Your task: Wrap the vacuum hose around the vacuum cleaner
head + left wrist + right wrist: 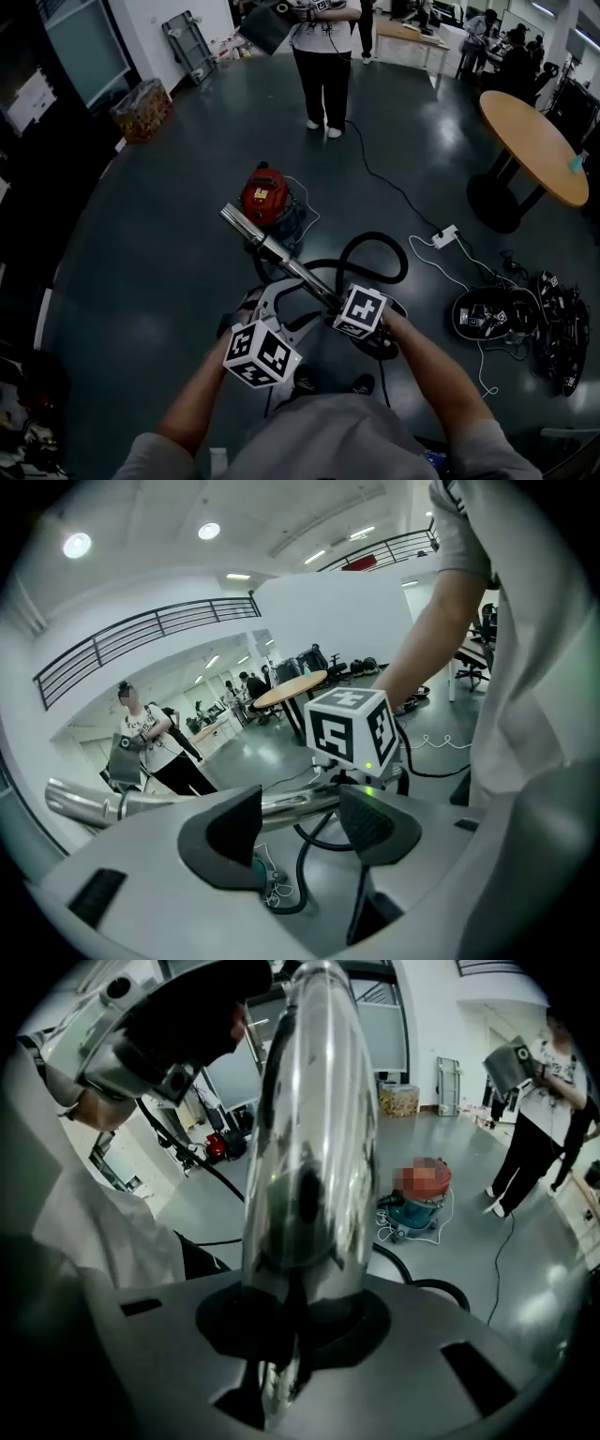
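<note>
The vacuum cleaner [265, 195], red on top, stands on the floor [141, 244] ahead of the person. Its metal tube [267, 244] rises slantwise from the near side of the vacuum cleaner, with its free end up beside the red top.

The right hand-held gripper [292, 1330] pinches this tube low down, at the end farthest from the vacuum cleaner. Its pads press on either side of the shiny barrel, most likely because the stiff tube gives a firm handle for steering the limp hose behind it.

The left hand-held gripper [300, 822] is spread, and nothing is pressed between its pads. It sits just beside the right one on the near side of the vacuum cleaner, and the tube passes just beyond its tips. It looks ready to take a second hold or to steady the tube.

The black hose [382, 235] arches up and loops across the floor on the near side of the vacuum cleaner. No turn of it lies round the body, so the wrapping seems barely begun. A white cord [302, 187] trails on the floor on the right of the vacuum cleaner, where it could snag a passing loop.
</note>
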The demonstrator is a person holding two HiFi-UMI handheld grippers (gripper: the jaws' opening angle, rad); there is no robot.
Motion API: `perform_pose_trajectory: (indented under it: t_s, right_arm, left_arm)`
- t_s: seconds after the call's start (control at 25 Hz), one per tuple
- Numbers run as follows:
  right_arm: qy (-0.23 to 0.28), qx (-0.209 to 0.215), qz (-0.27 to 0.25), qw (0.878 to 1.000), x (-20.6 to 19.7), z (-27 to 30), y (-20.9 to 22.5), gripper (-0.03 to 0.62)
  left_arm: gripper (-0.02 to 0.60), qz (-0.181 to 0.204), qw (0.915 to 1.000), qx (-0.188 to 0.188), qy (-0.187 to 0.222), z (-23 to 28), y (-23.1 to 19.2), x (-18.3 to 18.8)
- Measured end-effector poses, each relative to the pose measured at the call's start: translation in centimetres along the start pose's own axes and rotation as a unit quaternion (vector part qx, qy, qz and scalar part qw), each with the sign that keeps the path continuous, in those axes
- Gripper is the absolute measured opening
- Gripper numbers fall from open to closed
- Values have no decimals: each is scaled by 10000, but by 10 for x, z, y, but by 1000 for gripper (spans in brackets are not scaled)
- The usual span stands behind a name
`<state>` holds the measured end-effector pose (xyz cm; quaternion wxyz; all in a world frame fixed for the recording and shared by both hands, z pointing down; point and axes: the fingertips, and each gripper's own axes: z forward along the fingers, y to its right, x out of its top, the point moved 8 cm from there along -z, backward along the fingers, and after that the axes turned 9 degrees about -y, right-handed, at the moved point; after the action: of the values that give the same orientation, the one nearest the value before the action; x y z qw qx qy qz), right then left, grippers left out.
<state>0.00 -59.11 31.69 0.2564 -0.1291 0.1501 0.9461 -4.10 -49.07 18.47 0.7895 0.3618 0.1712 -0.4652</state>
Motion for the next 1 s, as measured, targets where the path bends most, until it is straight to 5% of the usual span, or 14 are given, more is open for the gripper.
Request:
perform_pose_trajectory:
  t_s: [0.2,0.4,0.64,0.76,1.0]
  right_arm:
    - [-453,85,-431,9980,19,15,-11,84]
    - [-864,139,-838,9926,32,31,-28,84]
    - [-1322,140,-1345,9820,43,39,-44,83]
    - [-1435,93,-1542,9775,54,41,-52,84]
    - [-1637,-46,-1711,9715,67,40,-62,84]
  left_arm:
    - [270,932,9953,24,-267,-17,-2,2]
    - [269,1732,9805,-608,-708,-31,-5,-1]
    - [270,2515,9376,-1612,-1778,-24,-3,-24]
    - [270,2657,9218,-1893,-2096,-16,4,-44]
    - [270,2564,9097,-2196,-2418,-5,12,-75]
